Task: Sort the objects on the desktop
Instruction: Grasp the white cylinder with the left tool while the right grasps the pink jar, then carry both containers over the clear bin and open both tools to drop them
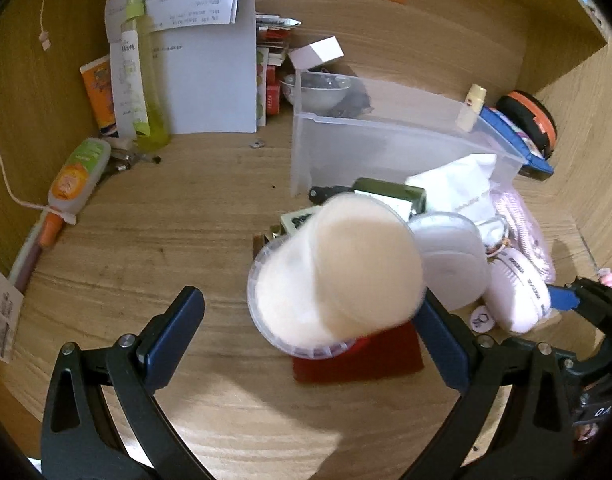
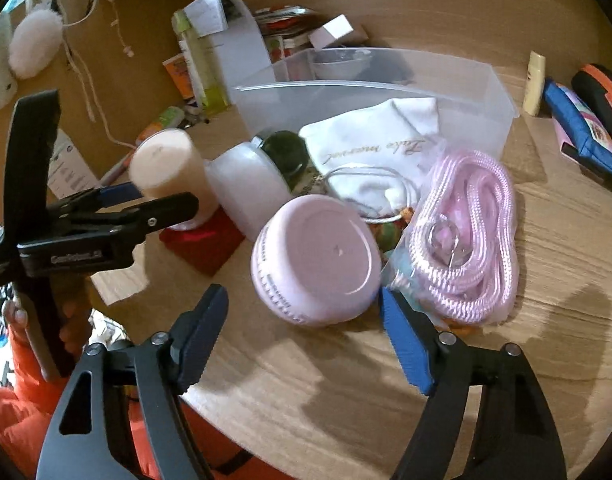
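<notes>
A clear tub of white pads (image 1: 334,276) stands on a red cloth (image 1: 362,360); it also shows in the right wrist view (image 2: 169,172). My left gripper (image 1: 314,328) is open, its jaws on either side of the tub's base, not closed on it. A frosted white jar (image 1: 454,256) lies beside the tub. My right gripper (image 2: 301,332) is open just in front of a pink round jar (image 2: 318,260). A clear plastic bin (image 2: 386,80) stands behind, with a white pouch (image 2: 374,148) and a bagged pink rope (image 2: 470,236) in front of it.
A green bottle (image 1: 390,194) lies behind the jars. A tall yellow spray bottle (image 1: 145,80), papers (image 1: 209,80) and tubes stand at the back left. A blue pouch (image 2: 582,132) and an orange-black case (image 2: 602,92) sit at the right. Wooden walls enclose the desk.
</notes>
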{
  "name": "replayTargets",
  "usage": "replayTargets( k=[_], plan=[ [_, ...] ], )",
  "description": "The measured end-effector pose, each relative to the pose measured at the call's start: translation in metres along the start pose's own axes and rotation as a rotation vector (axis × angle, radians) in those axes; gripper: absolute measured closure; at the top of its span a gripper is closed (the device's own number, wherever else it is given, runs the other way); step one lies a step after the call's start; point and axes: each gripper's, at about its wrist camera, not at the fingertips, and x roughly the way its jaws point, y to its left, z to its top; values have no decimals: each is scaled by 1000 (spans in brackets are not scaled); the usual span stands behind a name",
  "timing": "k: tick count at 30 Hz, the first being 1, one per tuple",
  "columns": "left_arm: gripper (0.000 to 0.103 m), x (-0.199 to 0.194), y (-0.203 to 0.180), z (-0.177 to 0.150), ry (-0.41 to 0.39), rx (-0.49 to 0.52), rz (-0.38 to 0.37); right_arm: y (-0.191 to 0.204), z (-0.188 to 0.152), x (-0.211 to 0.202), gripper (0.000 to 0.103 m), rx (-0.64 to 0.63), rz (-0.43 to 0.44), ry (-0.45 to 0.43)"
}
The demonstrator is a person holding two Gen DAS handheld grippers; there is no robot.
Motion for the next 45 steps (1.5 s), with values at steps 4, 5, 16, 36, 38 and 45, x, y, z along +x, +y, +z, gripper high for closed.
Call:
replayTargets(
  k=[4,5,16,36,38,45],
  plan=[
    [0,8,0,7,25,13,-3,-1,10,11,28,7,21,9],
    [0,10,1,8,21,9,7,-1,12,14,28,12,22,13],
    [39,13,7,9,11,23,-20,-4,21,26,40,27,38,30],
    [45,-20,16,55,-59,-15,-101,-20,77,-32,40,-8,17,-181],
    [45,-25,14,64,-74,-5,-99,-27,86,-39,40,-6,2,-200],
    [45,-35,-1,98,-120,58,-116,-50,120,-52,40,-3,-75,-276]
  ],
)
